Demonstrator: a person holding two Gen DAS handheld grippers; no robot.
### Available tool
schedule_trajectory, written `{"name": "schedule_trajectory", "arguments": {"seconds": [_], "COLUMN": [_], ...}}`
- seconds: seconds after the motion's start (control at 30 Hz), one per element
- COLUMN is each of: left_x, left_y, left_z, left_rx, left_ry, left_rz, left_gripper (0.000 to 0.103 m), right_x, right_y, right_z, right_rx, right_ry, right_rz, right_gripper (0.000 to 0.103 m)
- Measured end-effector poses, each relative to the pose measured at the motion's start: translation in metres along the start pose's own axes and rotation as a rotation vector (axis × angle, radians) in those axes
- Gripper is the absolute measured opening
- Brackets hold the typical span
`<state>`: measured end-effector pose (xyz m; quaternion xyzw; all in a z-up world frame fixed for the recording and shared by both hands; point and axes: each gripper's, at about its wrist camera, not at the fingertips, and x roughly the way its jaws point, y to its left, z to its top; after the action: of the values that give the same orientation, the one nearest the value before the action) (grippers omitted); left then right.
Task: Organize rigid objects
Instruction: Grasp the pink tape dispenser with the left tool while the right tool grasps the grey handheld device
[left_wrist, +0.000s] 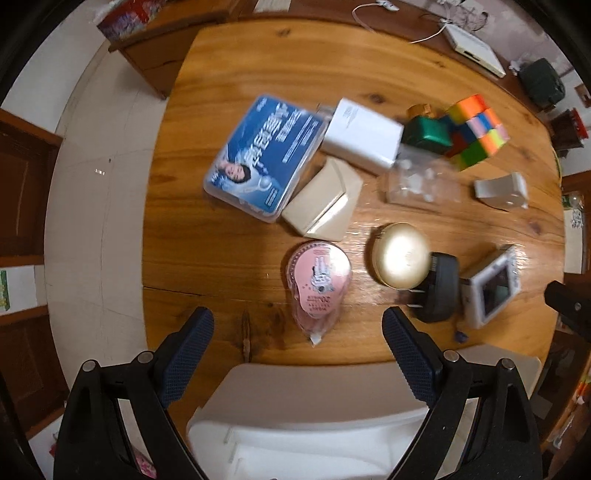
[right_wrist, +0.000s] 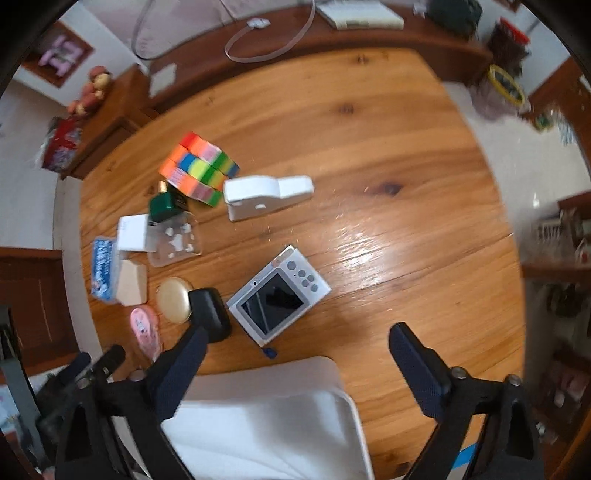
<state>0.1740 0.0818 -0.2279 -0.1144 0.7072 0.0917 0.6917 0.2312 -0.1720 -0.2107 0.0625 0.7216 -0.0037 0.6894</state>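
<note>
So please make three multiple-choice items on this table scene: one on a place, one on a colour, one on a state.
1. What touches the round gold case?
A. black charger
B. colour cube
C. blue box

2. What colour is the tape dispenser?
A. green
B. pink
C. grey

3. How is the right gripper?
A. shut on the camera
B. shut, empty
C. open, empty

Key: 1 A, the black charger leans against it. 2 B, its shell is pink. 3 C, the fingers stand wide apart above the silver camera, holding nothing.

On the table (right_wrist: 369, 147), the camera (right_wrist: 279, 291) lies right of the charger (right_wrist: 208, 310) — cube (right_wrist: 199, 168) behind.
</note>
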Motion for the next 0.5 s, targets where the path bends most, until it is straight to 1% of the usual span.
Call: {"name": "schedule_trajectory", "arguments": {"seconds": [0.07,0.17,0.33,0.4,0.5], "left_x": [0.006,0.014,0.022,0.026,0.037], "left_y": [0.002,0.005,0.008,0.009,0.014], "left_z": [0.003,0.006,0.010,0.012,0.015], "left_rx": [-0.014,-0.030,-0.059,-0.068,-0.076], "left_ry": [0.006,0.017,0.034,0.039,0.041], "left_rz": [-0.007,-0.012,-0.020,-0.023,-0.024], "left_gripper": [0.093,0.093,0.093,0.088,0.083], "right_x": [0.014,0.038,0.066,0.074,0.083], "right_y": [0.003,0.004,0.000,-0.004,-0.007], "right_z": [0.005,0.011,0.017,0.018,0.019], "right_rx": [0.029,0.100,0.222,0.268,0.321], "right_ry": [0.033,0.083,0.135,0.146,0.146], "right_rz": [-0.003,0.020,0.044,0.049,0.039], "right_gripper": [0.094,0.094,0.094,0.094,0.094]}}
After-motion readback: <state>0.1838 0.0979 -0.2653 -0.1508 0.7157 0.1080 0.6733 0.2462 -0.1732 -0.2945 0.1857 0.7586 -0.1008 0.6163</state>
